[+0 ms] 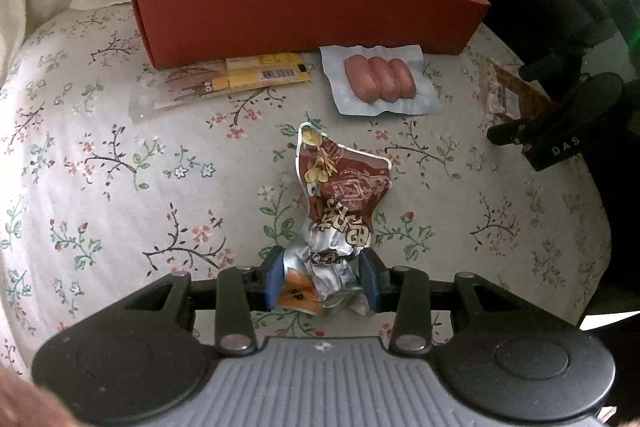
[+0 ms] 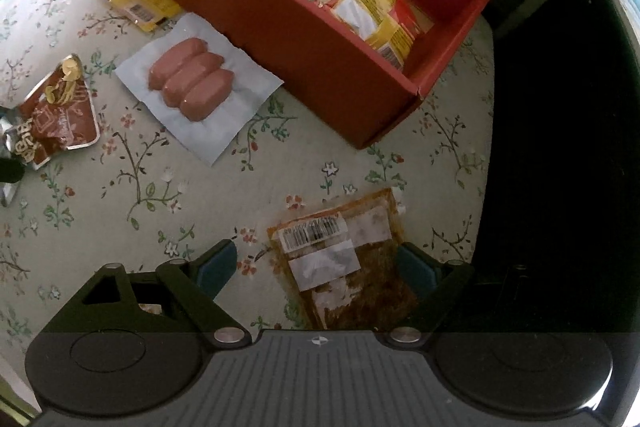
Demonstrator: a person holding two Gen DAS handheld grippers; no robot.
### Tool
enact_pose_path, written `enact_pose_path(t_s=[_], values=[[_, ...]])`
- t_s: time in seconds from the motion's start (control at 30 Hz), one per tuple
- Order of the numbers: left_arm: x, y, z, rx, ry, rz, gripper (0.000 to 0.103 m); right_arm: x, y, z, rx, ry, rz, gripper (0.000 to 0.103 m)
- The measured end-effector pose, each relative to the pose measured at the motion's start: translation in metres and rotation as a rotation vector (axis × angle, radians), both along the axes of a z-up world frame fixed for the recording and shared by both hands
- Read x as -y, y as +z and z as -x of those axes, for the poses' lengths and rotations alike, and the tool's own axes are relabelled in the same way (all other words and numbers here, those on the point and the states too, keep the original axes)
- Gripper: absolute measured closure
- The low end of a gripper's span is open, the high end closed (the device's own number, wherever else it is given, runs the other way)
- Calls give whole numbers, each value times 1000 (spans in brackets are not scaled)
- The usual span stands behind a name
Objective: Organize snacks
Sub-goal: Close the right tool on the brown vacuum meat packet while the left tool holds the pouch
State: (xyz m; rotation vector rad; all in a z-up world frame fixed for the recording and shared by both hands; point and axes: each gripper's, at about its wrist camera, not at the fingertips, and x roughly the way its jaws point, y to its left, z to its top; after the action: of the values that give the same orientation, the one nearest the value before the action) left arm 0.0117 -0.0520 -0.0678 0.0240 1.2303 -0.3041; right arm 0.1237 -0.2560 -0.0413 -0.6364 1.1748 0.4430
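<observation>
Left hand-held gripper (image 1: 323, 281) clamped on crumpled brown packet (image 1: 340, 203), held over floral table (image 1: 100, 187). Right hand-held gripper (image 2: 316, 269) spread wide, straddling barcode packet (image 2: 344, 259) lying flat near table's 3 o'clock edge. Sausage pack (image 2: 196, 83) at 11 o'clock of it, corner touching red box (image 2: 320, 55) wall. Yellow pack (image 1: 240, 77) just beside box front. Bare cloth between sausages and barcode packet.

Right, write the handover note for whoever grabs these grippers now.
Left gripper: shut on the brown snack packet.
Right gripper: open, fingers either side of the barcode packet, not gripping.
Red box: several snacks already inside.
Still on the flowered cloth: sausage pack, yellow packet.
Left: box the four remaining snacks.
</observation>
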Motion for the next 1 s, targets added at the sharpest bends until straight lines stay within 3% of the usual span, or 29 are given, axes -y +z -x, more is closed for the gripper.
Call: enact_pose_path(t_s=[0.53, 0.73, 0.8, 0.93, 1.0], values=[[2, -3, -1, 2, -22, -14, 69, 4, -2, -3, -2, -14, -31, 14], [3, -3, -1, 6, -29, -18, 69, 4, 0, 3, 1, -34, -70, 30], [3, -3, -1, 6, -30, -17, 69, 4, 2, 5, 1, -55, -87, 41], [2, -3, -2, 1, -27, -11, 69, 15, 13, 6, -35, -124, -161, 81], [2, -2, -2, 2, -28, -10, 69, 23, 18, 8, -68, -157, -214, 83]])
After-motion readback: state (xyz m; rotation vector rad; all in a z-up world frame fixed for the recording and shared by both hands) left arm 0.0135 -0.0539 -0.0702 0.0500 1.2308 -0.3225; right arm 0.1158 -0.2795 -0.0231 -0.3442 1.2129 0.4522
